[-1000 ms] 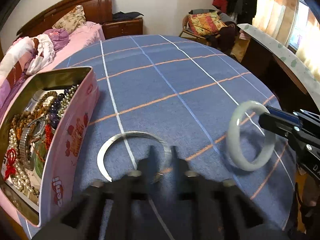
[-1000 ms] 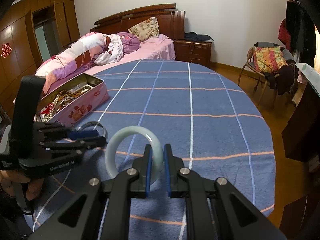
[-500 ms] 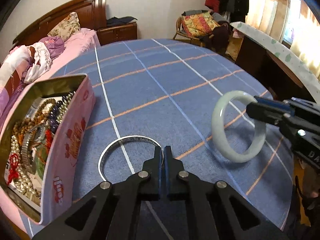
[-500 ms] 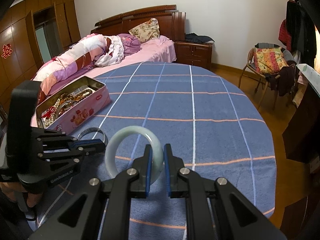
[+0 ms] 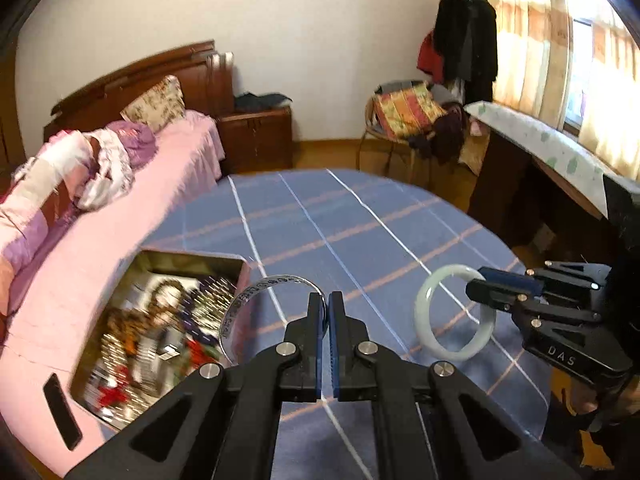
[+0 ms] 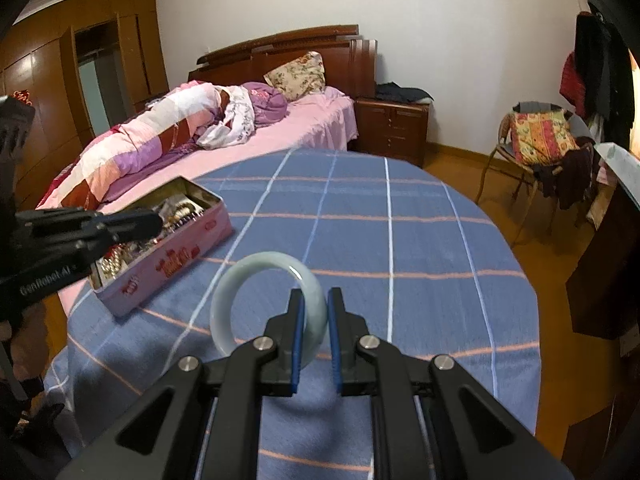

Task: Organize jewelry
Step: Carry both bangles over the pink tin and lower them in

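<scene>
My left gripper (image 5: 325,300) is shut on a thin silver bangle (image 5: 256,289) and holds it in the air beside the open pink jewelry tin (image 5: 168,258), which is full of beads and chains. My right gripper (image 6: 316,304) is shut on a pale green jade bangle (image 6: 240,280), held upright above the blue checked tablecloth (image 6: 400,240). The jade bangle also shows in the left wrist view (image 5: 424,316), to the right of my left gripper. The tin shows in the right wrist view (image 6: 188,256) at the table's left, with my left gripper (image 6: 154,220) over it.
A bed with pink sheets (image 6: 312,120) runs along the table's left side. A black phone (image 5: 62,412) lies on the bed near the tin. A chair with clothes (image 6: 540,140) and a desk (image 5: 540,148) stand to the right.
My left gripper has lifted the silver bangle off the cloth and carried it up and left toward the tin. My right gripper holds the jade bangle much as before, slightly raised.
</scene>
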{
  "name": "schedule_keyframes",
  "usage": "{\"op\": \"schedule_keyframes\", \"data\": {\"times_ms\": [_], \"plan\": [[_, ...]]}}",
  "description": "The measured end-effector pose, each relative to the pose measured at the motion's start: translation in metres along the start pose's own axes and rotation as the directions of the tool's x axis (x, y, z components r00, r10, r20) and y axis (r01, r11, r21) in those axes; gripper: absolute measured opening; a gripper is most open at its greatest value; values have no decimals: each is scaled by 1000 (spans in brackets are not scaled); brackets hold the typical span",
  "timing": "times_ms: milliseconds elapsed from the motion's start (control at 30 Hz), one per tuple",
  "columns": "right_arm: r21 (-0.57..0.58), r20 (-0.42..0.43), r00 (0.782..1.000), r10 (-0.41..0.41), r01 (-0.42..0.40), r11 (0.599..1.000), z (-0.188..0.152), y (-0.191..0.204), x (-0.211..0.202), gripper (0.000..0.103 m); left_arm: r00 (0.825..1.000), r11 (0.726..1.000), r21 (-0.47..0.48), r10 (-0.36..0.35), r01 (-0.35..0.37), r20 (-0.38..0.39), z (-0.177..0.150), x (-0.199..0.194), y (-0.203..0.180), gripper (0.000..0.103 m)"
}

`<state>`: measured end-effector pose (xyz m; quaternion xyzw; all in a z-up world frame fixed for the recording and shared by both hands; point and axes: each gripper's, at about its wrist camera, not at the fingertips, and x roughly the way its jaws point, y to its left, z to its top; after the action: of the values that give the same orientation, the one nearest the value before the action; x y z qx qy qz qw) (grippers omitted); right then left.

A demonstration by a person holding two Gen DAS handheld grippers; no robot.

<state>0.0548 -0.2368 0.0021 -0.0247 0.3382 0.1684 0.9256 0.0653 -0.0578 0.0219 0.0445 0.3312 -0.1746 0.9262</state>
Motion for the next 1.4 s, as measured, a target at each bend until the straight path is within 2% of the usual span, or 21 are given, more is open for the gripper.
{"op": "schedule_keyframes", "data": {"times_ms": [233, 633, 967, 1400], "plan": [[-67, 34, 999, 35, -32, 997, 28, 27, 4, 14, 995, 996, -12, 84, -84, 48, 9, -16, 36, 2], [-148, 32, 991, 133, -127, 981, 64, 84, 35, 14, 977, 972, -113, 212, -208, 22, -9, -17, 106, 2], [-209, -23, 986, 165, -167, 964, 70, 125, 68, 14, 972, 956, -177, 235, -236, -24, -25, -9, 136, 2], [-207, -108, 985, 132, -152, 966, 69, 138, 117, 14, 973, 956, -181, 224, -232, -64, -34, 7, 140, 1]]}}
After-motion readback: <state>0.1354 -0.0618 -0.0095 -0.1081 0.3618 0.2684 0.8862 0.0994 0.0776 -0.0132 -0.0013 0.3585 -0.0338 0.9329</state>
